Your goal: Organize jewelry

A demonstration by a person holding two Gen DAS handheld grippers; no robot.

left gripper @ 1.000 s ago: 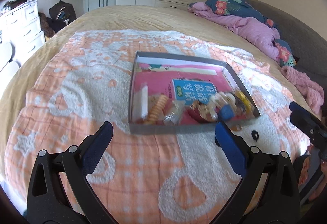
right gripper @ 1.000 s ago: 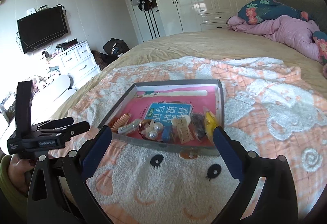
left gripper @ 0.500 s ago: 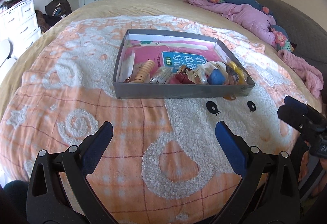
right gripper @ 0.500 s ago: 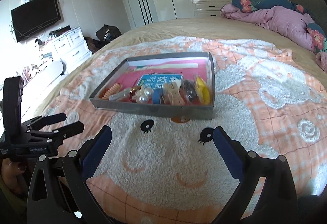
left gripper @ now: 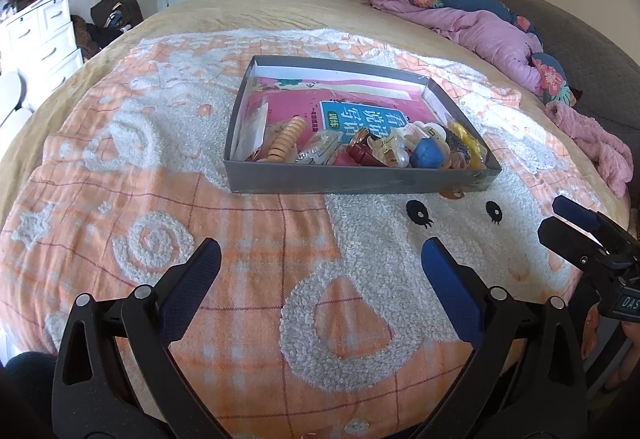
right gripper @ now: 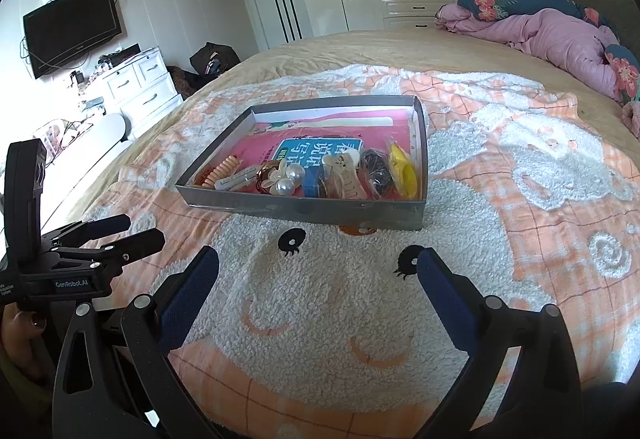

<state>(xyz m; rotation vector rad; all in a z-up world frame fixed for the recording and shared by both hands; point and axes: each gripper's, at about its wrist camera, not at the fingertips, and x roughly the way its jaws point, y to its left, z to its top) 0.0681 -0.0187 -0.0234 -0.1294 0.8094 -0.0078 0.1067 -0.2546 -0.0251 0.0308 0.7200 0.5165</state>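
Both grippers have drawn back from the tray (left gripper: 360, 181), jaws open and empty; approach one hair clip (right gripper: 347, 179) squarely.

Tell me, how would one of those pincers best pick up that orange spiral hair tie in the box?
Probably across its narrow coiled body, mid-length, coming from above. The orange spiral hair tie lies near the left end of the grey box, leaning among other pieces, so the box wall blocks a sideways approach. The open left gripper is on that side.
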